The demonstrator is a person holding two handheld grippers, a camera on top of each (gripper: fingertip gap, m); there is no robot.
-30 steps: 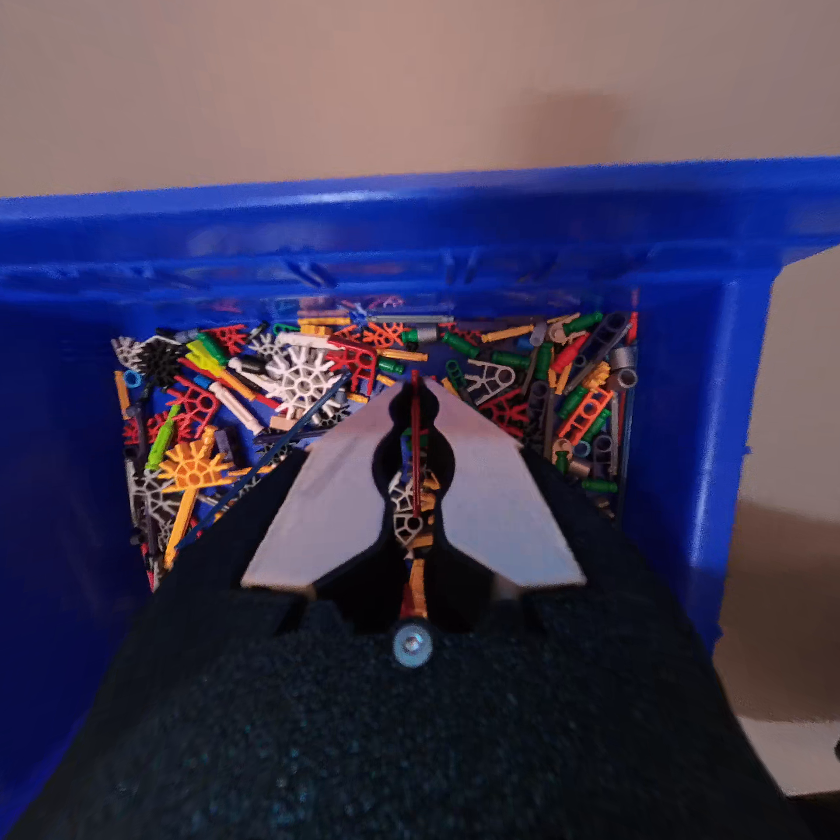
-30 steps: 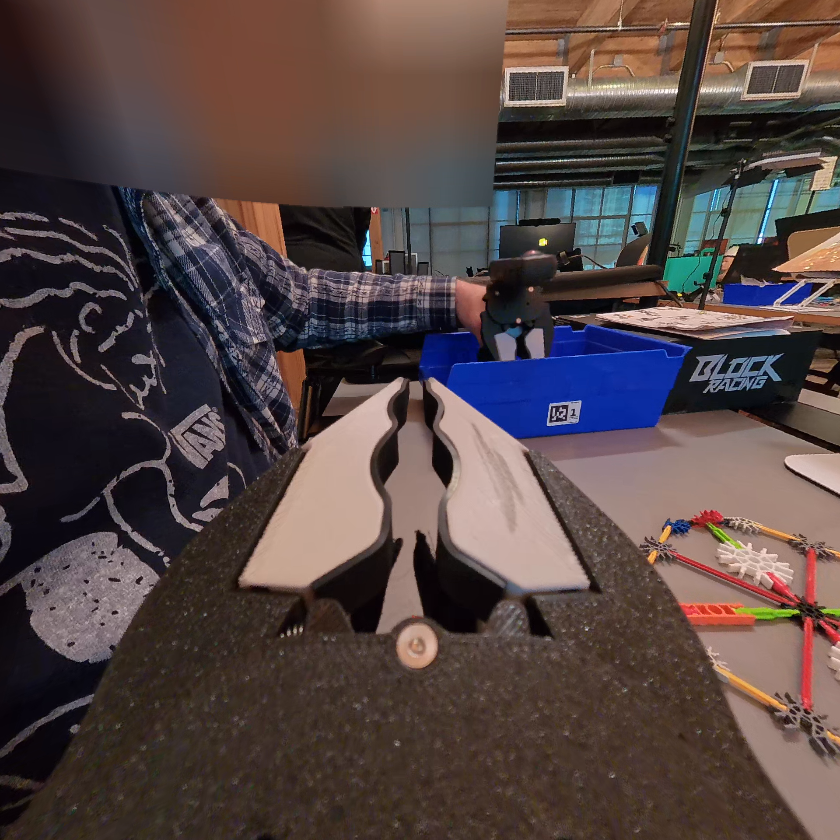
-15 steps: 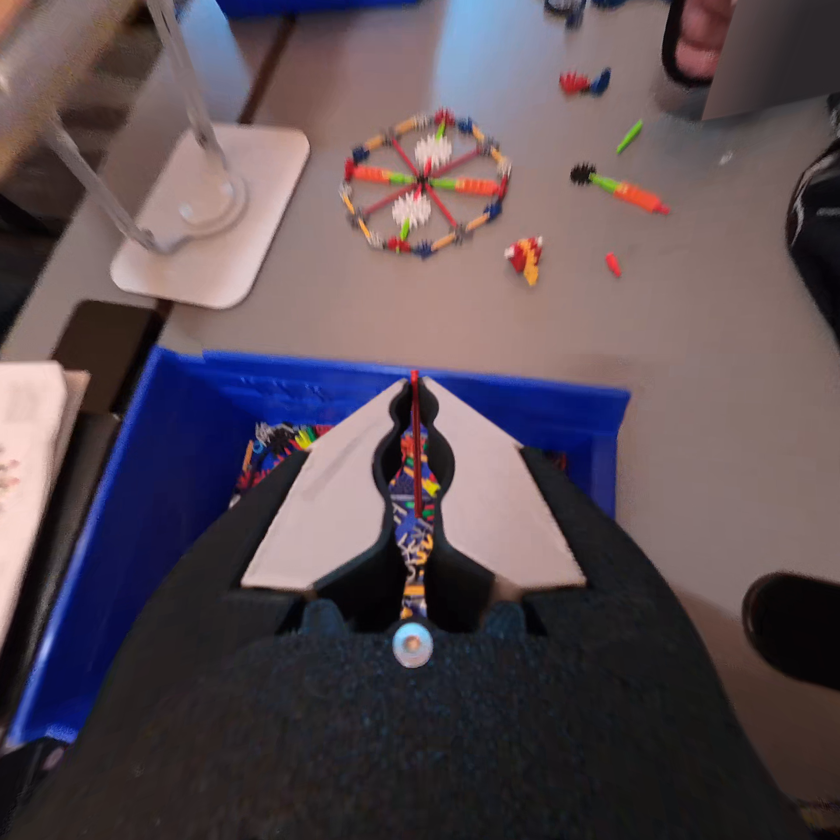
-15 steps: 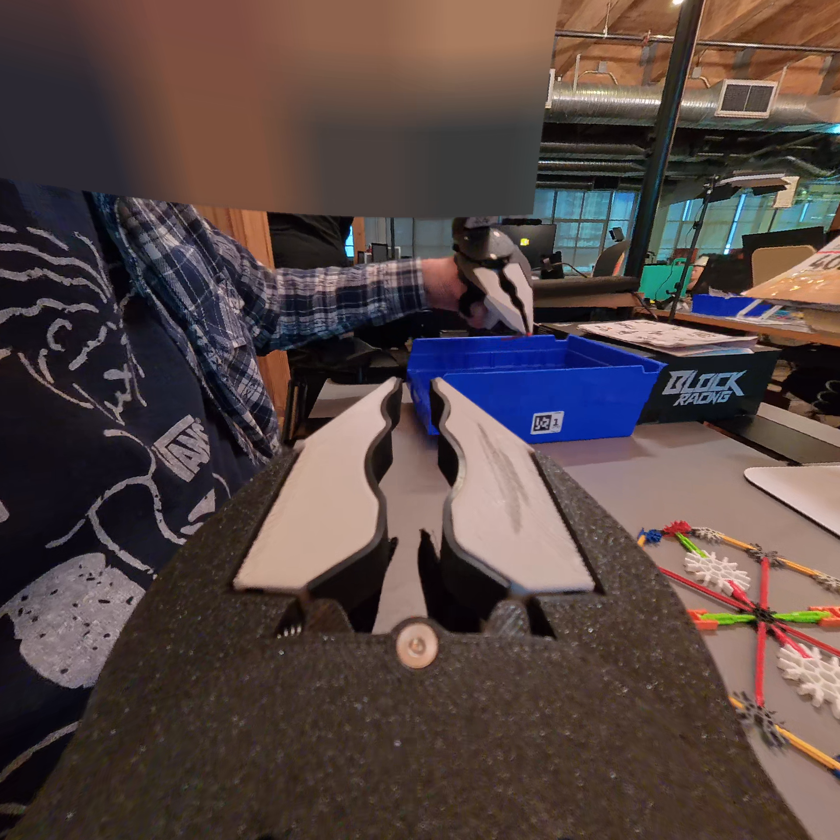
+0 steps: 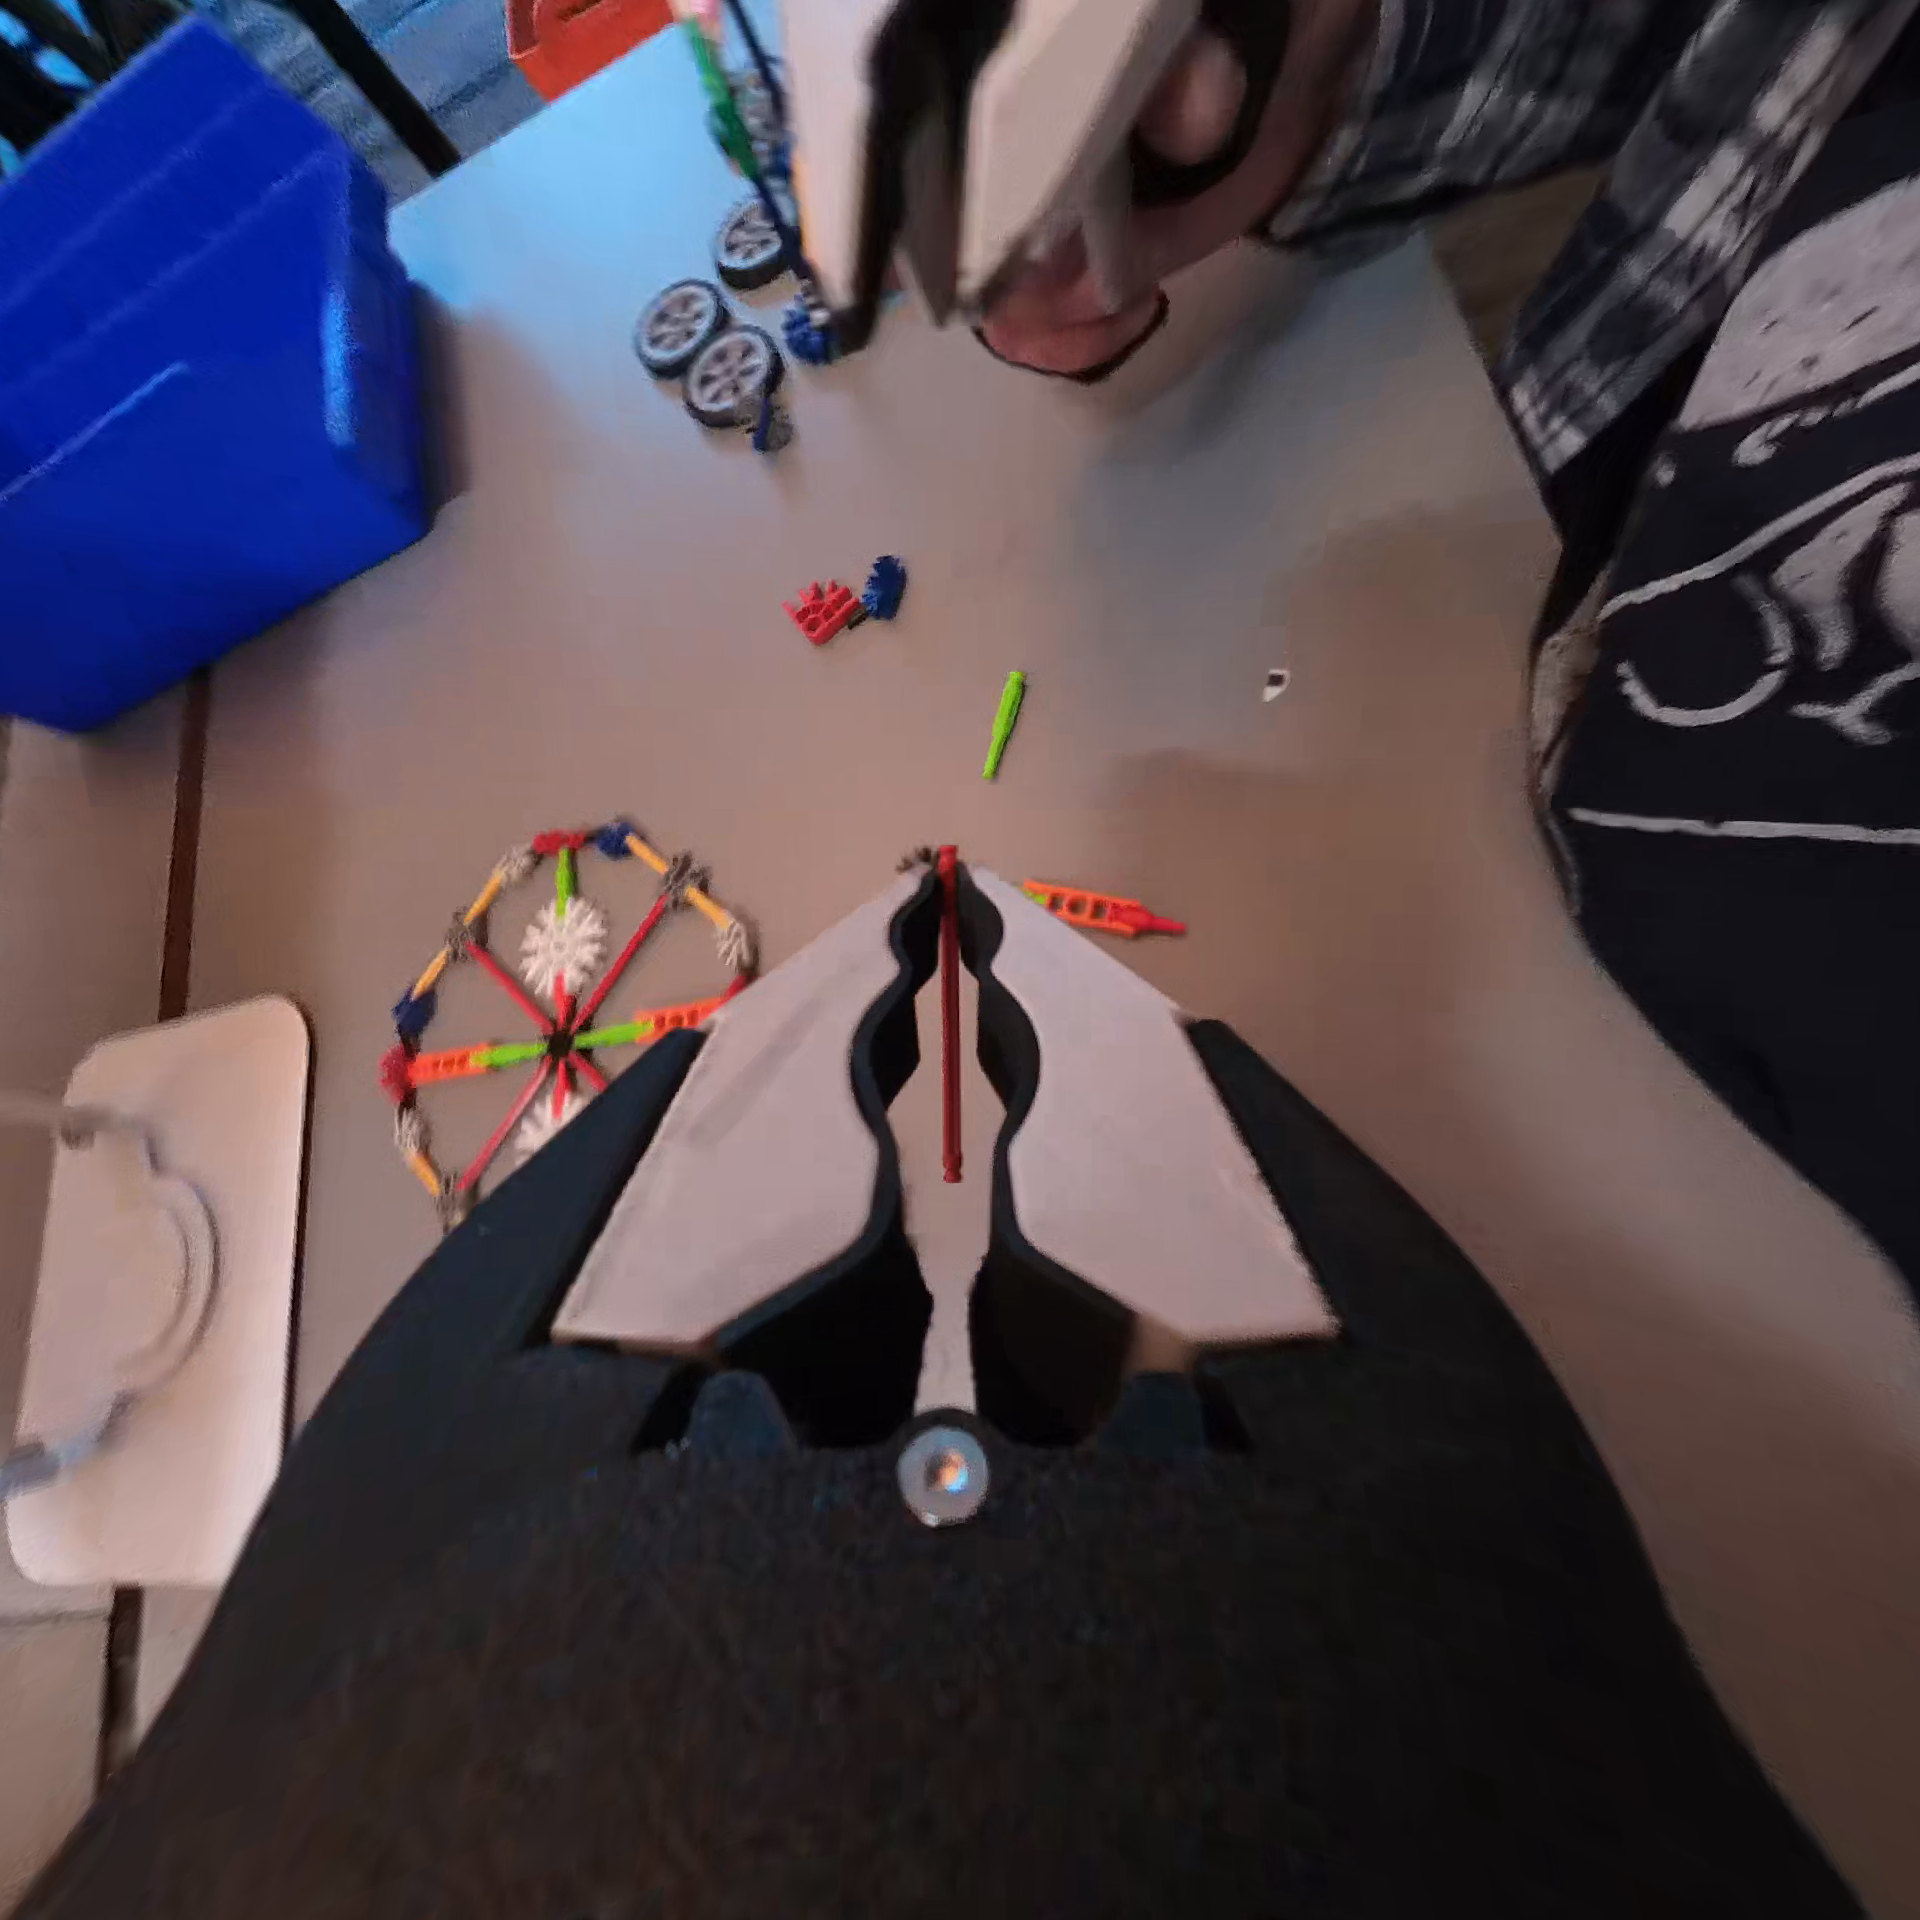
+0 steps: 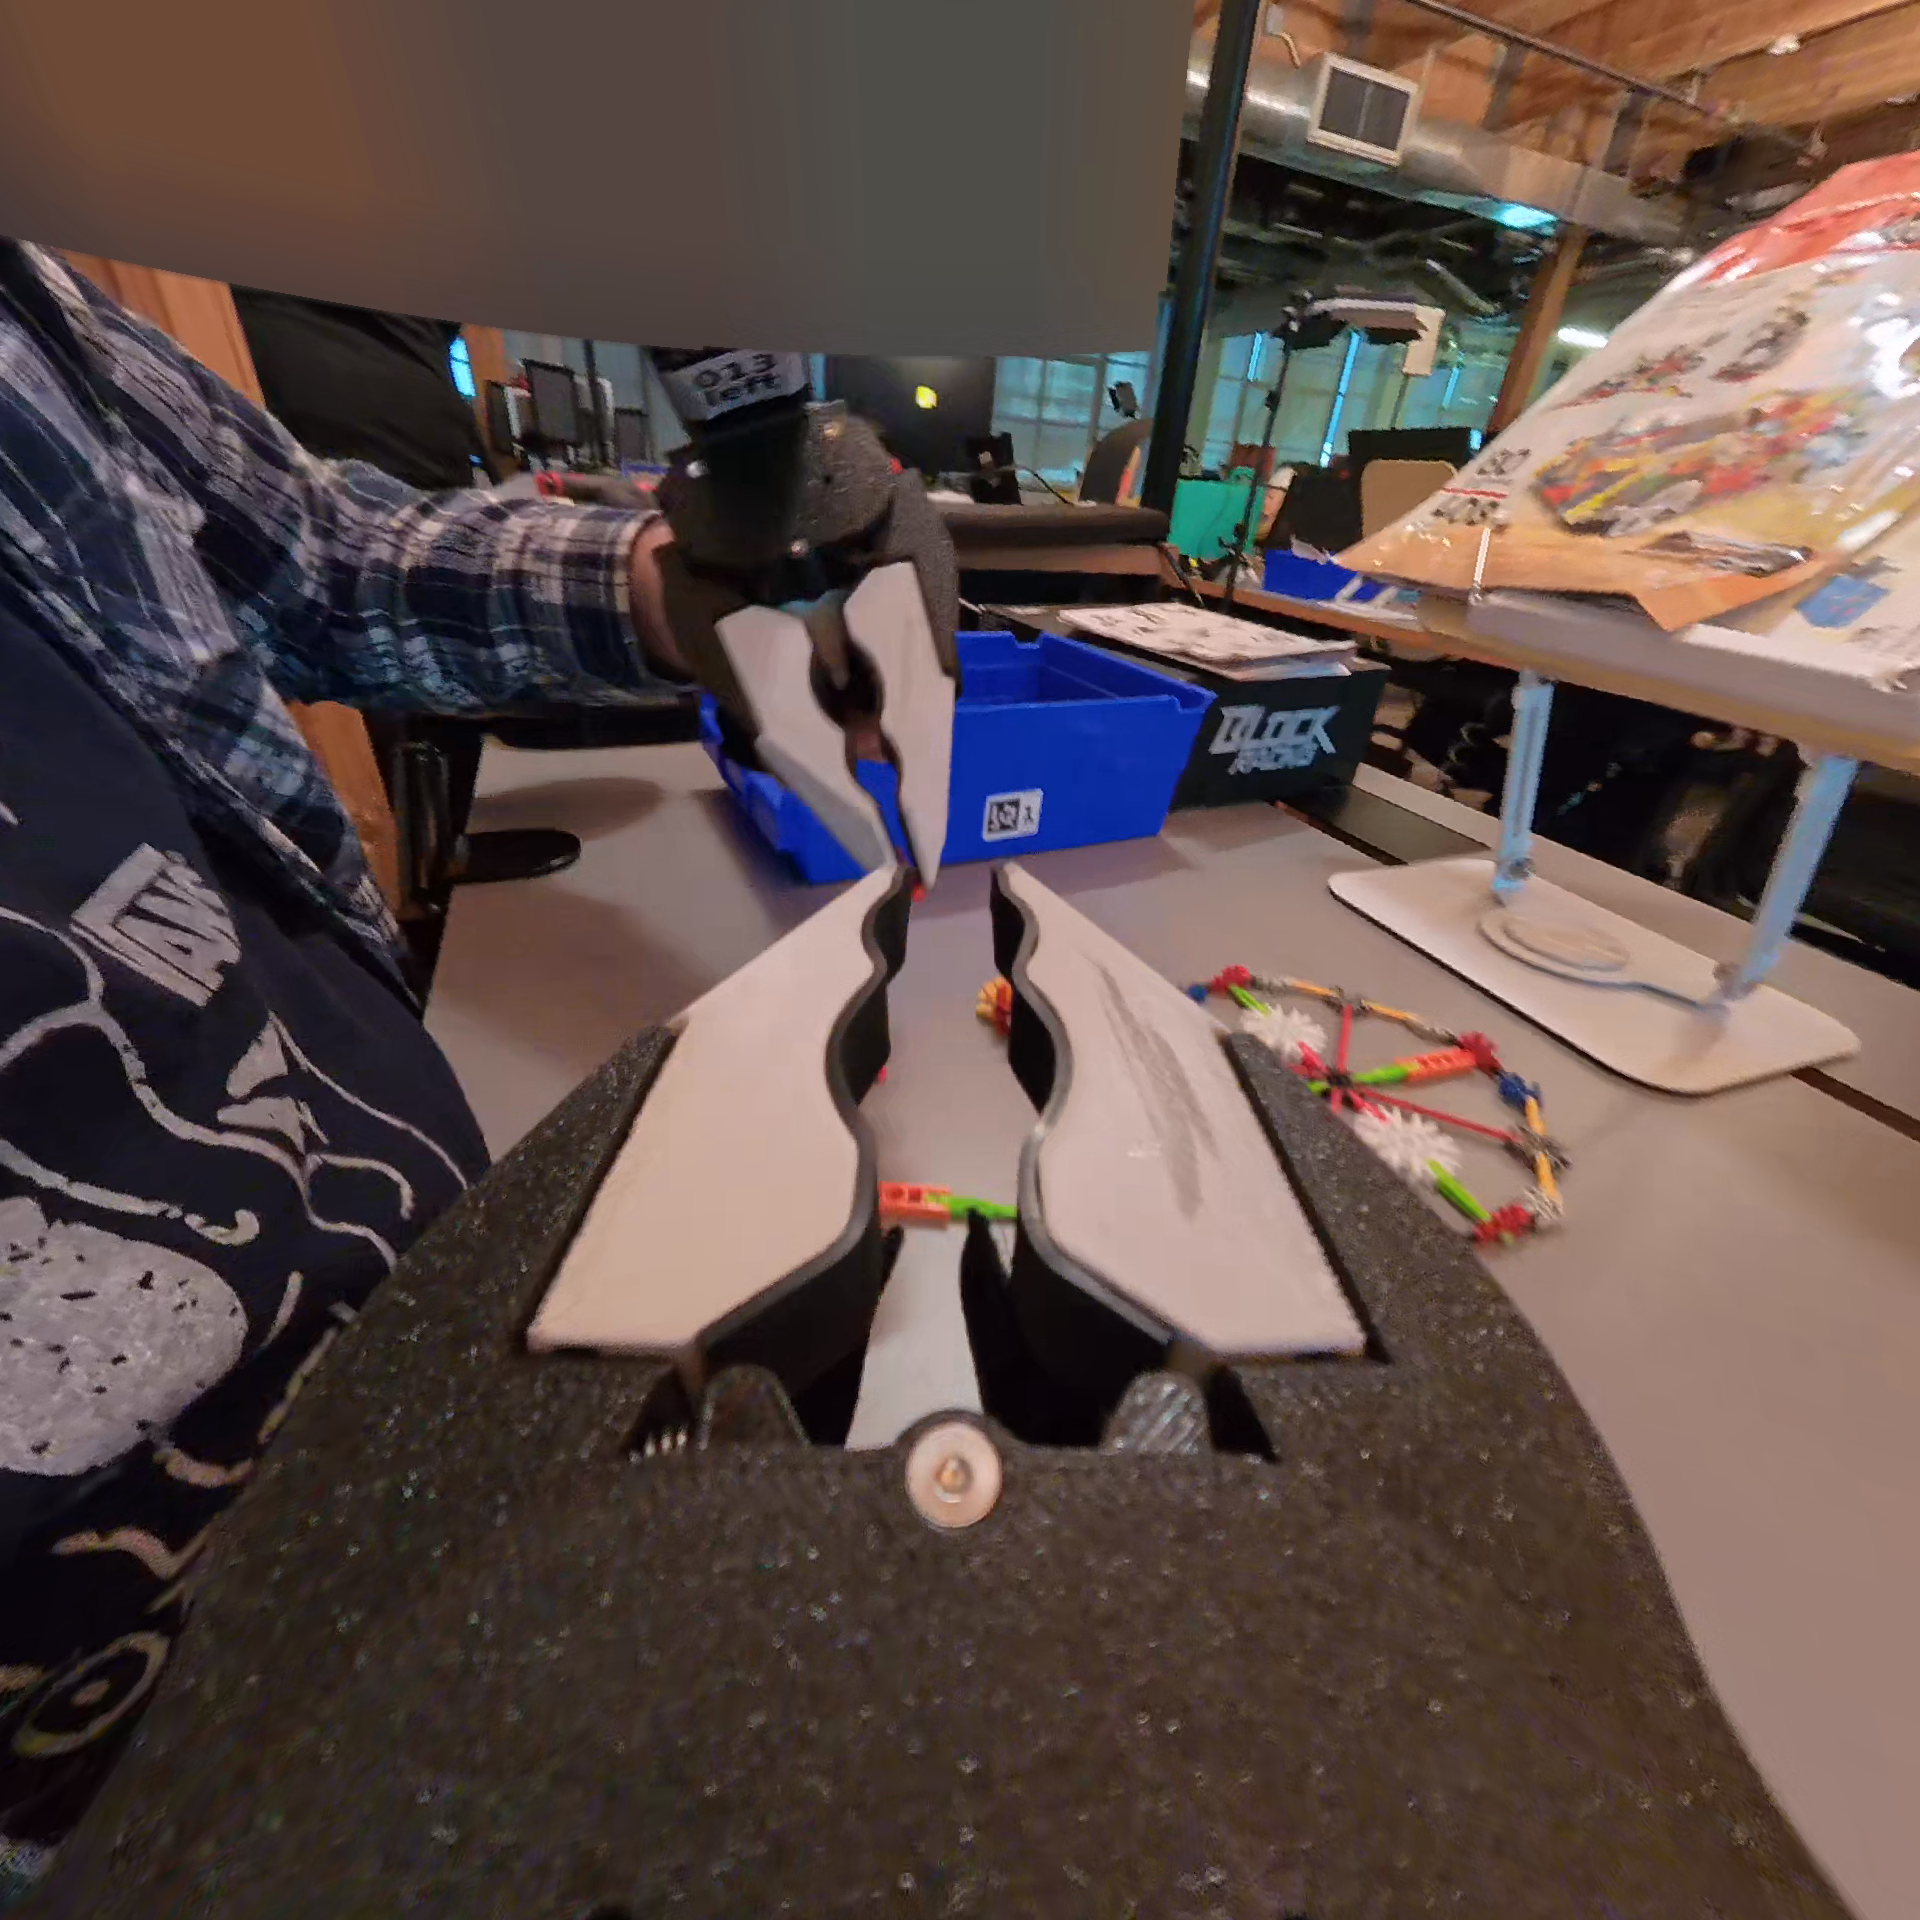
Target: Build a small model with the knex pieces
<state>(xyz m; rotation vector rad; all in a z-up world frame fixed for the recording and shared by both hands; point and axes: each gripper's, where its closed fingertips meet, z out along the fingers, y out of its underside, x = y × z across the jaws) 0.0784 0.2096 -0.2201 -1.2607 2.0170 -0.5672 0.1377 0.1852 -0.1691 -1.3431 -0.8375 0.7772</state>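
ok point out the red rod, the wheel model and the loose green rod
red rod (image 5: 950,1029): left wrist view, mid-shaft, between the left tool's fingers
wheel model (image 5: 559,1044): left wrist view, black hub where the spokes meet
green rod (image 5: 1004,723): left wrist view, middle of its length

Two grippers (image 5: 948,883) (image 6: 940,883); one thin red plastic rod (image 5: 950,1018); one spoked multicolour wheel assembly (image 5: 561,1013); one blue plastic bin (image 6: 1049,748); three grey toy tyres (image 5: 717,312), possibly more, blurred.
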